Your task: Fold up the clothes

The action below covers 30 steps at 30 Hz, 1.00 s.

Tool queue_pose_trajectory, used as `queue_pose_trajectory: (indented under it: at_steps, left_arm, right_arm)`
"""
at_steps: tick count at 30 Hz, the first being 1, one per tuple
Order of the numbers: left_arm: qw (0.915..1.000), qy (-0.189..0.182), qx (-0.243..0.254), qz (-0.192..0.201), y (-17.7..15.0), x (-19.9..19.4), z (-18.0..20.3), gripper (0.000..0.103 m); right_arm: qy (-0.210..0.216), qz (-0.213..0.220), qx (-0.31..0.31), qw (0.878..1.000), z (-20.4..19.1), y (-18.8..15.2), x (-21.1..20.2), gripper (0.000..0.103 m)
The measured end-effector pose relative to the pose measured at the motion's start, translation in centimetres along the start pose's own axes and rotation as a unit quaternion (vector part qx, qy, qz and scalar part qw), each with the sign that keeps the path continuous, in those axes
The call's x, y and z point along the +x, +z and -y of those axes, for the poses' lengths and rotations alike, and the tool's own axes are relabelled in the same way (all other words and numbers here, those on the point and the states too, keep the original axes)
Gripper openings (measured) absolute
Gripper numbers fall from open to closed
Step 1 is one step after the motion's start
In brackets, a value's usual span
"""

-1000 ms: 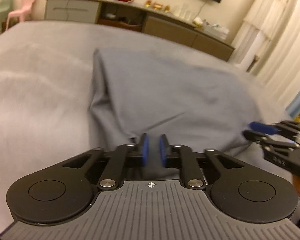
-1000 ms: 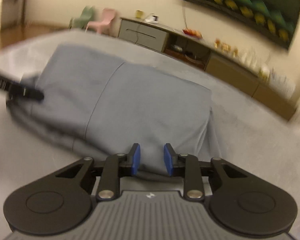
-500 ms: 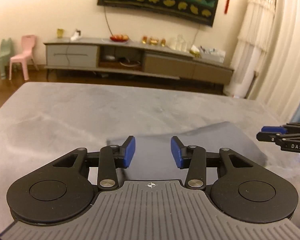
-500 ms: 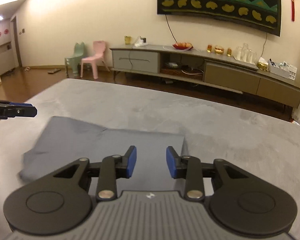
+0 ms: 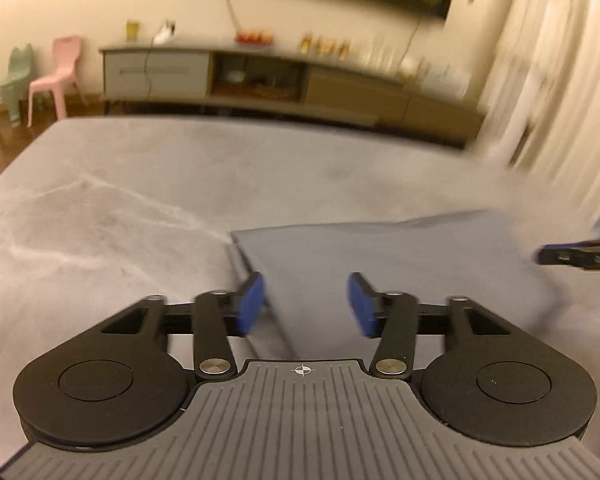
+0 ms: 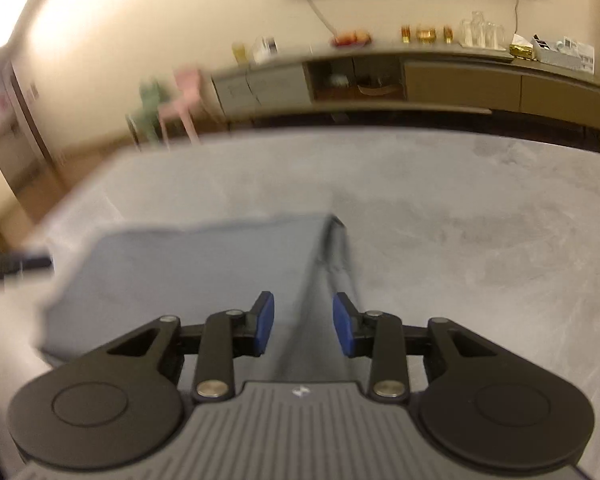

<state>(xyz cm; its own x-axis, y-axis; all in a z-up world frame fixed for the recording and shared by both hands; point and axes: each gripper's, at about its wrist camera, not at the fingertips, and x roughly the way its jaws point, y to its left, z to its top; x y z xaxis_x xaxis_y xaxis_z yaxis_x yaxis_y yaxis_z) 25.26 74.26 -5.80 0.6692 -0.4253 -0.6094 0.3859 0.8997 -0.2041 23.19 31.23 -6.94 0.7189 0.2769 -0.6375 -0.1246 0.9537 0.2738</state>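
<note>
A grey-blue garment lies folded flat on the grey padded surface. My left gripper hovers above the garment's left edge. Its jaws are opening, and nothing is pinched between the blue pads. In the right wrist view the same garment shows a raised fold ridge along its right side. My right gripper hangs open over that ridge with its pads off the cloth. The right gripper's tip shows at the right edge of the left view. The left gripper's tip shows at the left edge of the right view.
A long low cabinet with glasses and a fruit plate stands against the far wall. A pink chair and a green chair stand at the back left. White curtains hang on the right. The grey surface spreads wide around the garment.
My left gripper let go of the garment's edge, opened and rose. My right gripper moved sideways, rolled and opened a little. The garment now lies flat as a smaller folded shape.
</note>
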Motion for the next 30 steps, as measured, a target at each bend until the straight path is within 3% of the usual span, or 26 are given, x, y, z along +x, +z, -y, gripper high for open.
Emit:
queue_pose_trajectory:
  at_steps: [3,5,6,7,13,17,21,25,30]
  left_arm:
    - [0.9999,-0.002,0.001,-0.014,-3.1,-1.6,1.5,0.046]
    - [0.9986,0.027,0.020,-0.040,-4.5,0.2,2.4,0.046]
    - [0.9979,0.037,0.030,-0.044,-4.8,1.2,2.8,0.048]
    - [0.9972,0.045,0.039,-0.046,-5.0,2.2,3.0,0.050]
    - [0.9989,0.023,0.010,-0.040,-0.7,8.7,4.2,0.044]
    - [0.9989,0.018,-0.016,-0.040,1.1,12.7,5.1,0.047]
    - [0.9990,0.030,0.007,-0.033,0.5,12.4,5.9,0.052]
    - [0.9987,0.031,-0.001,-0.041,0.6,12.2,5.7,0.058]
    - [0.9982,0.050,0.001,-0.033,0.2,9.0,6.7,0.060]
  right_arm:
    - [0.021,-0.016,-0.009,1.000,-0.9,-0.7,0.9,0.037]
    - [0.002,-0.051,-0.025,0.998,-1.4,-2.1,2.7,0.038]
    - [-0.014,-0.055,-0.030,0.998,-1.6,-2.6,3.2,0.046]
    - [-0.026,-0.052,-0.033,0.998,-1.6,-2.5,3.2,0.047]
    - [-0.122,-0.014,-0.038,0.992,0.4,-0.9,3.5,0.047]
    - [-0.132,0.017,-0.010,0.991,4.3,-0.3,4.0,0.048]
    - [-0.118,0.020,0.005,0.993,5.7,-0.3,4.8,0.048]
    - [-0.121,0.022,0.005,0.992,5.7,-0.8,4.4,0.049]
    - [-0.132,0.021,-0.006,0.991,4.1,-1.1,2.2,0.047]
